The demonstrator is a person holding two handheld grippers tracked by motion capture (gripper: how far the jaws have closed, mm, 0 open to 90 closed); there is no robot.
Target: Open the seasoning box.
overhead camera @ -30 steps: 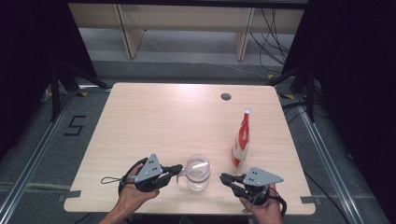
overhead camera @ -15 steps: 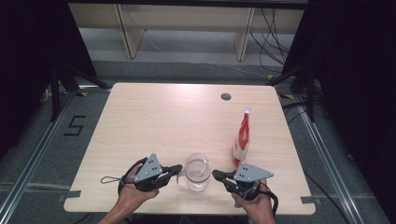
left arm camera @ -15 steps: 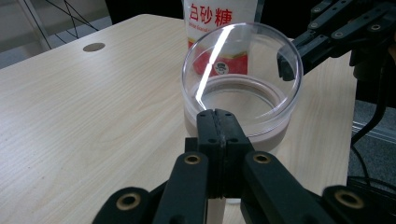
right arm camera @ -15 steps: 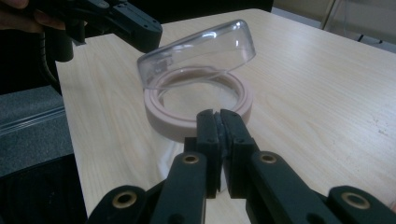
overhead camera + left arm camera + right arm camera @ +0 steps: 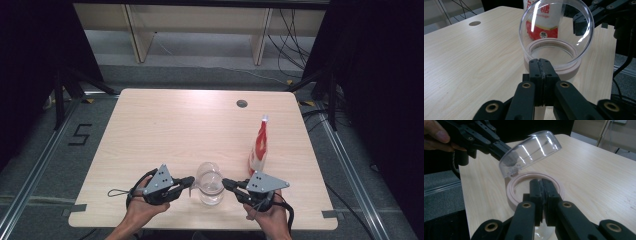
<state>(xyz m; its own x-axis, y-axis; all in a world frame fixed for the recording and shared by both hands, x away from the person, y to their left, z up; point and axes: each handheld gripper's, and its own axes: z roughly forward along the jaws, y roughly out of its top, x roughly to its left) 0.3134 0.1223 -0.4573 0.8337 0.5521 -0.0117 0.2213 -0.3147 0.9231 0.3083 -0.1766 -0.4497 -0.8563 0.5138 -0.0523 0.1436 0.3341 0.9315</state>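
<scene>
A pale wood table (image 5: 175,130) is set in the middle of the room, with rounded corners and a small round hole (image 5: 242,104) near its far edge. It is lit from above, and a bright patch is seen on its far half. The grey floor (image 5: 200,75) is crossed by metal rails (image 5: 30,175) on the left and right. A "5" (image 5: 80,135) is marked in black tape on the floor at the left. Black curtains (image 5: 35,45) are hung on both sides. A light wooden shelf (image 5: 200,20) is placed at the far side, and cables (image 5: 290,40) are trailed beside it on the right.
</scene>
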